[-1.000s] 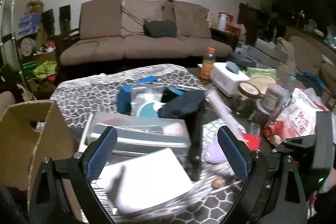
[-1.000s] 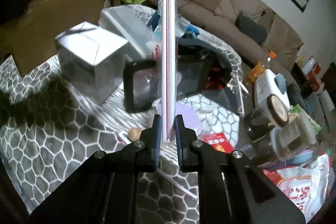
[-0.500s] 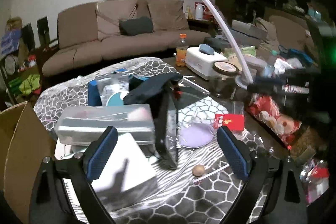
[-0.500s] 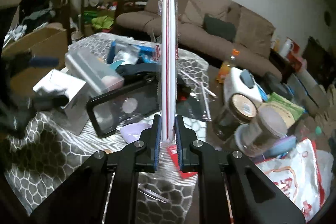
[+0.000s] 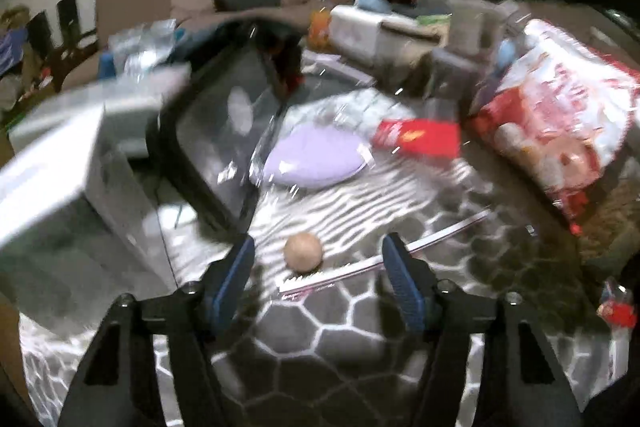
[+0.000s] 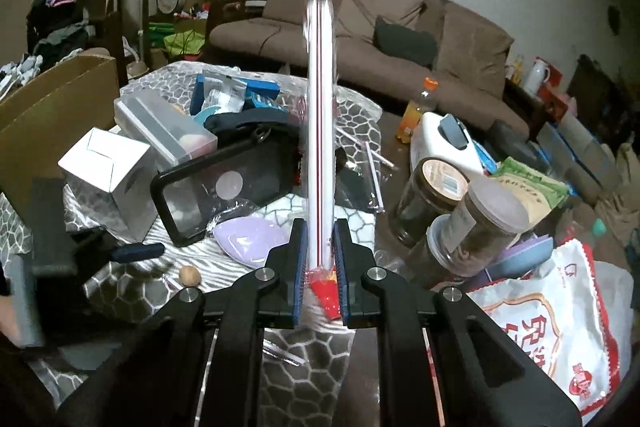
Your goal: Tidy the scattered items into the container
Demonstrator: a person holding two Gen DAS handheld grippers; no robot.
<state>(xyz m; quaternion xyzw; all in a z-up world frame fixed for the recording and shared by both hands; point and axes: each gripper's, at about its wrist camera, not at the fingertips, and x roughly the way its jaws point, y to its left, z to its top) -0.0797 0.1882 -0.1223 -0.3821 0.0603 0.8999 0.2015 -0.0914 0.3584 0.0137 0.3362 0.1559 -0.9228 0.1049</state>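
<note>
I am pinching the long white plastic-wrapped straws with red stripes (image 6: 320,131) low down in the right hand-held gripper (image 6: 320,259), their long axis pointing straight ahead and up from its fingers. They look light, slippery and easily bent, so holding near the base suits them. The left hand-held gripper (image 5: 316,267) is spread around a small tan ball (image 5: 303,251) on the bench (image 5: 360,327).
</note>
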